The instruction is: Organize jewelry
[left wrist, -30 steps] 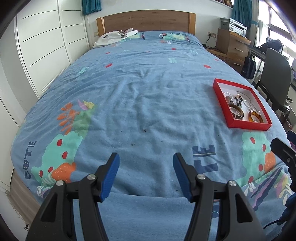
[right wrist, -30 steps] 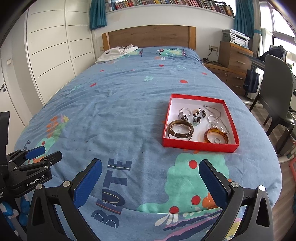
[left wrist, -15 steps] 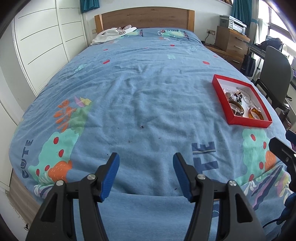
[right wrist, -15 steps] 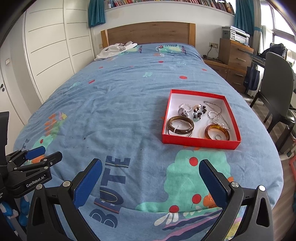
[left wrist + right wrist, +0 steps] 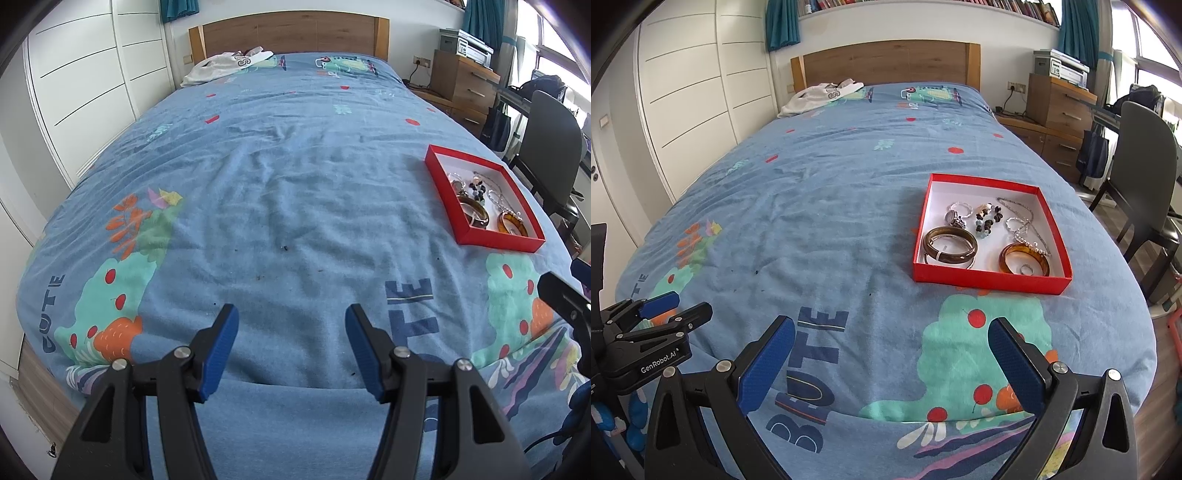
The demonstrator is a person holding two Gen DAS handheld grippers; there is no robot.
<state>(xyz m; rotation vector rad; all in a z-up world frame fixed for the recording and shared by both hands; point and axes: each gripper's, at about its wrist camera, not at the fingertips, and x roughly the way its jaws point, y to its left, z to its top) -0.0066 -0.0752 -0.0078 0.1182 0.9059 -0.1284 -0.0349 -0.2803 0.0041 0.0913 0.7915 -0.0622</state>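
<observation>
Red tray (image 5: 990,275) looms perhaps closer; both grippers gape.

Big bed with a blue cartoon-print cover (image 5: 820,206) and a wooden headboard (image 5: 886,62). White crumpled garment (image 5: 816,98) up by the headboard, white panelled wardrobe (image 5: 687,96) on one side, wooden drawer chest (image 5: 1058,107) and dark grey chair (image 5: 1145,162) on the other.

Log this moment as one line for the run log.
left gripper: open, empty | right gripper: open, empty | red jewelry box: on bed, bangles and necklaces inside | stage: untouched
</observation>
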